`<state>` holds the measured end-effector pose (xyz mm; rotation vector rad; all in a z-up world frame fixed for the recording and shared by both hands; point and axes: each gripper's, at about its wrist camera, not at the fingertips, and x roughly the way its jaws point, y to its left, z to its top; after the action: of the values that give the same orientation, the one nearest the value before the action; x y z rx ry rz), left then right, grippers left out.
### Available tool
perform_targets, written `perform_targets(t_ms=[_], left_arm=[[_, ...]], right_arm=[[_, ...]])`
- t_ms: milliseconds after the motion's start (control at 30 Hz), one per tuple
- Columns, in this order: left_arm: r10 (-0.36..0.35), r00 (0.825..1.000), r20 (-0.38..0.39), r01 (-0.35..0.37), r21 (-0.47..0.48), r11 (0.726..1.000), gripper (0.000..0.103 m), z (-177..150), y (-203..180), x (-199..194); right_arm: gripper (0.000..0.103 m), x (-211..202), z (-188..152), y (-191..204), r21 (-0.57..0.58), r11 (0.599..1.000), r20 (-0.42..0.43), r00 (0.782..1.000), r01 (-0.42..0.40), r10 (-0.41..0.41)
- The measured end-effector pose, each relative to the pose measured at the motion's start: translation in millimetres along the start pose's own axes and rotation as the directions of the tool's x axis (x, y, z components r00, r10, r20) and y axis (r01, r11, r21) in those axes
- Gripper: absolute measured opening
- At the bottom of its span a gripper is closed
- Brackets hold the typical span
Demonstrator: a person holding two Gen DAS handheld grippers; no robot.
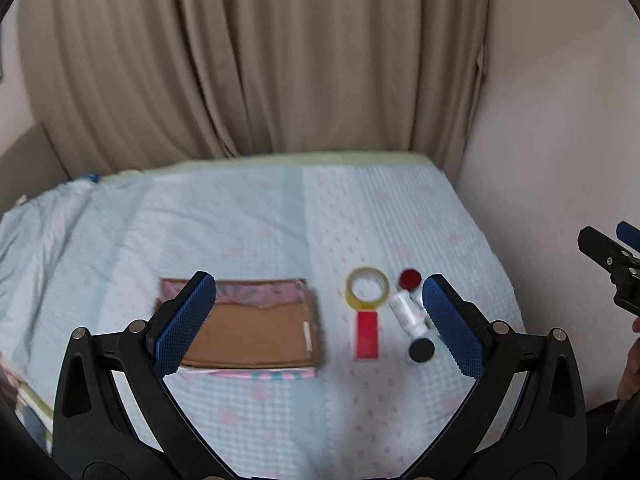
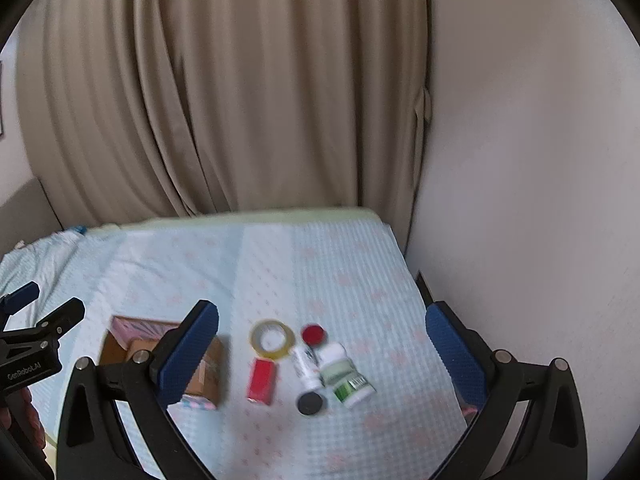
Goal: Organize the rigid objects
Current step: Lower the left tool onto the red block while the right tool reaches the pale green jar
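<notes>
Both my grippers, left (image 1: pixel 318 320) & right (image 2: pixel 322 354), hung wide apart, empty, over bed (image 1: pixel 248 232) w/ box (image 1: pixel 256 328), tape roll (image 1: pixel 367 287).

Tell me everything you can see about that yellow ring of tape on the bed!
The tape roll is a see-through yellowish ring with a wide open hole, lying flat on the light blue bedspread. It looks like glossy plastic packing tape, and no loose end shows. A red box lies just in front of it, close to or touching its rim; a round red lid sits apart on its right. Neither gripper touches it.
</notes>
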<state>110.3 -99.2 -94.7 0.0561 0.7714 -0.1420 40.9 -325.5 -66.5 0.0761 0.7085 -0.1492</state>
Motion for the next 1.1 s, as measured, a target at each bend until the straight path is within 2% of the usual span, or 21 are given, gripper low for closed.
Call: perform_targets(t_ms=[167,300,433,567,667,767,933,967,1000,1100], left_arm=[[-0.037,0.986,-0.162,0.038,0.008,0.999,0.102,-11.6,-34.1,88.4],[-0.063,0.955,-0.291,0.065,-0.003,0.998,0.102,-30.7,-54.6,159.1],[-0.064,0.915,-0.398,0.073,0.006,0.997,0.102,-55.1,-70.0,223.0],[-0.060,0.861,-0.505,0.070,0.002,0.998,0.102,-84.1,-76.9,272.6],[-0.045,0.834,-0.551,0.067,0.019,0.998,0.102,-100.6,-81.2,303.4],[-0.014,0.806,-0.591,0.058,0.057,0.997,0.097,-118.5,-86.3,330.7],[0.014,0.776,-0.630,0.043,0.075,0.996,0.095,-140.9,-85.4,360.7],[0.012,0.771,-0.636,0.044,0.073,0.996,0.092,-144.1,-84.7,363.9],[0.011,0.768,-0.640,0.046,0.072,0.996,0.087,-146.5,-84.1,367.4],[0.005,0.756,-0.654,0.050,0.065,0.997,0.086,-153.6,-81.6,377.7]], right_arm=[[0.103,71.7,-17.4,-30.1,-0.025,1.000,-0.146,0.989,-0.008,0.004],[0.103,127.1,-36.0,-40.7,-0.058,0.998,-0.279,0.960,-0.030,0.013],[0.103,190.9,-57.0,-51.3,-0.095,0.994,-0.421,0.907,-0.054,0.009],[0.103,250.5,-77.9,-53.0,-0.116,0.990,-0.534,0.845,-0.085,0.010],[0.103,292.2,-93.9,-51.5,-0.109,0.987,-0.605,0.796,-0.115,0.026],[0.103,333.6,-111.8,-47.6,-0.095,0.983,-0.670,0.740,-0.159,0.056],[0.103,380.7,-135.5,-38.5,-0.120,0.970,-0.748,0.662,-0.214,0.053],[0.102,388.5,-140.6,-36.2,-0.131,0.965,-0.763,0.645,-0.227,0.048],[0.100,393.9,-144.3,-34.4,-0.139,0.961,-0.773,0.633,-0.240,0.046],[0.097,404.8,-151.5,-32.5,-0.146,0.955,-0.795,0.606,-0.257,0.041]])
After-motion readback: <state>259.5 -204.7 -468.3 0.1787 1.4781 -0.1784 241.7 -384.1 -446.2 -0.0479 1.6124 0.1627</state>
